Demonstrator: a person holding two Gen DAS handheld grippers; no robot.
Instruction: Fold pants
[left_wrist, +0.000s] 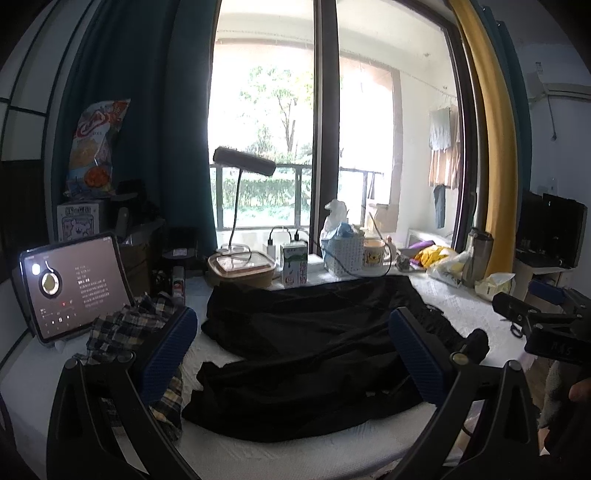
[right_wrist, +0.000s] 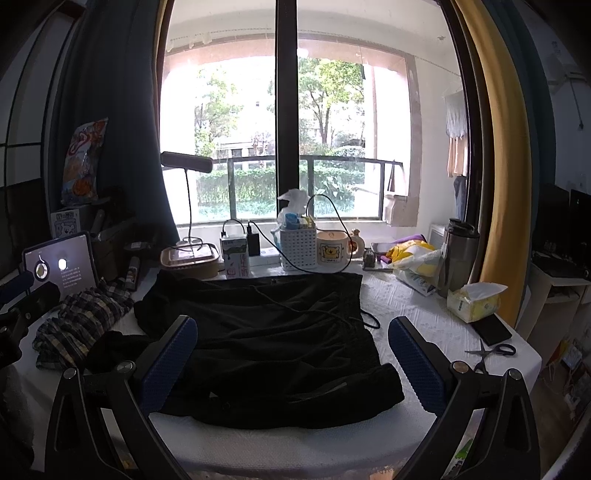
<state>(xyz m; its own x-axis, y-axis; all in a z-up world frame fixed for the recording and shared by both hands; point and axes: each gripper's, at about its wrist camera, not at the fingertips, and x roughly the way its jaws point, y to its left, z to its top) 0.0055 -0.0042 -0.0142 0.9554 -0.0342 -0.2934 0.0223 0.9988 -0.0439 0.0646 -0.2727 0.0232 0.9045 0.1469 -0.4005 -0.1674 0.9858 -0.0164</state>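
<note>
Black pants (left_wrist: 314, 350) lie spread in loose folds on the white-covered table (left_wrist: 280, 448), and they fill the middle of the right wrist view too (right_wrist: 273, 350). My left gripper (left_wrist: 291, 354) hovers over their near edge, open, blue pads wide apart with nothing between them. My right gripper (right_wrist: 291, 358) is likewise open above the pants' near edge. The right gripper also shows at the right edge of the left wrist view (left_wrist: 546, 325). The left gripper's dark body appears at the left edge of the right wrist view (right_wrist: 26, 306).
A plaid cloth (right_wrist: 81, 325) lies left of the pants beside a lit tablet (left_wrist: 74, 288). Along the window stand a desk lamp (left_wrist: 243, 162), milk carton (left_wrist: 293, 266), white basket (right_wrist: 297, 249), mug (right_wrist: 332, 251) and steel bottle (right_wrist: 458, 254). Tissues (right_wrist: 474, 301), phone (right_wrist: 491, 330) and scissors (right_wrist: 491, 352) lie right.
</note>
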